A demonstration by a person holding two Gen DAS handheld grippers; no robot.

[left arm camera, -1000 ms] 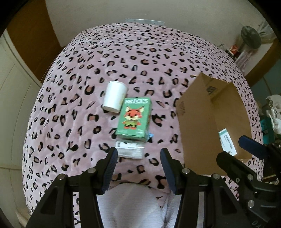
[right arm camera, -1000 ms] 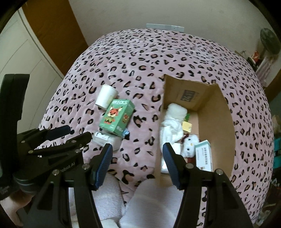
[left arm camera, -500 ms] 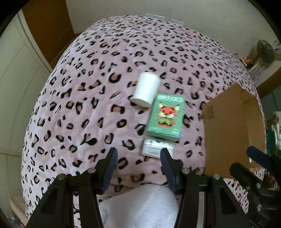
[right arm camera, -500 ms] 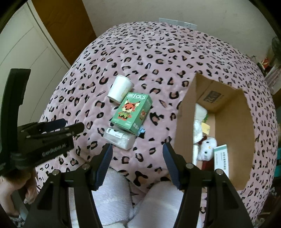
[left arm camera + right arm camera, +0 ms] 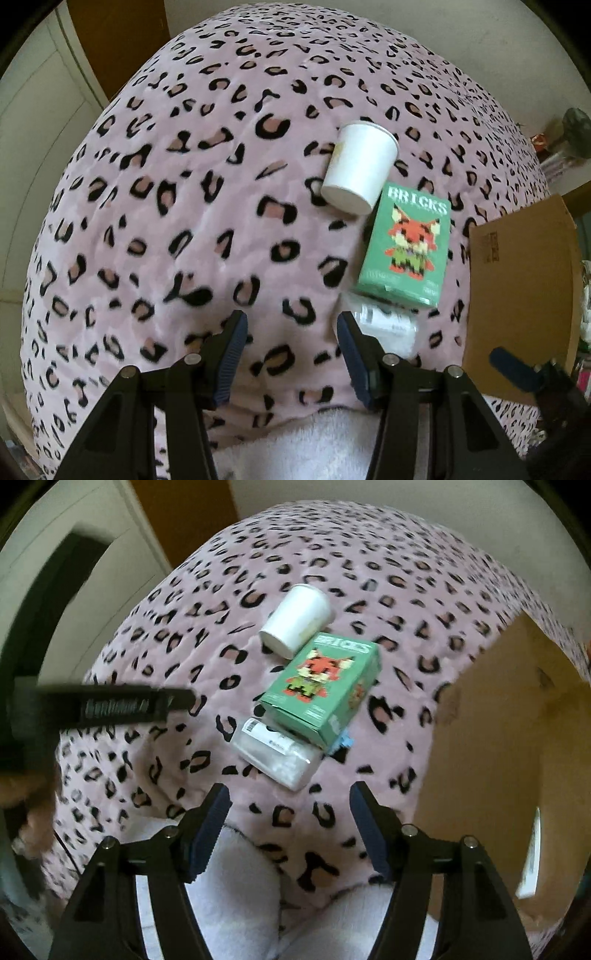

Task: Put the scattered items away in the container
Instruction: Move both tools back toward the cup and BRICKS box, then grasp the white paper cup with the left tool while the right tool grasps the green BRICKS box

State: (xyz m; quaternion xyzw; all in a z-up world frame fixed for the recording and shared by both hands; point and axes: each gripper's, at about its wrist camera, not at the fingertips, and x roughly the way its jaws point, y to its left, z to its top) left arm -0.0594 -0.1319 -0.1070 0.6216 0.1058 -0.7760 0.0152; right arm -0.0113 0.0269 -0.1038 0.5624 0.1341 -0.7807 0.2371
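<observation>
On the leopard-print bedspread lie a white paper cup [image 5: 360, 170] [image 5: 295, 620] on its side, a green BRICKS box [image 5: 406, 251] [image 5: 325, 686] and a clear plastic packet [image 5: 384, 326] [image 5: 277, 749] tucked under the box's near end. My left gripper [image 5: 291, 325] is open and empty, just left of the packet. My right gripper [image 5: 290, 794] hovers close in front of the packet; its jaws are opening with nothing between them. The cardboard box [image 5: 517, 295] [image 5: 498, 738] stands open to the right.
A small blue thing [image 5: 343, 742] peeks from under the green box. White fleece [image 5: 295, 443] [image 5: 240, 886] fills the near edge. The left gripper's body [image 5: 110, 705] crosses the right wrist view at left. A cupboard and door stand beyond the bed's left side.
Both grippers have sunk toward the bedspread and shifted left, so the cup, green box and packet loom larger and the cardboard box has slid to the right edge. The right jaws have widened.
</observation>
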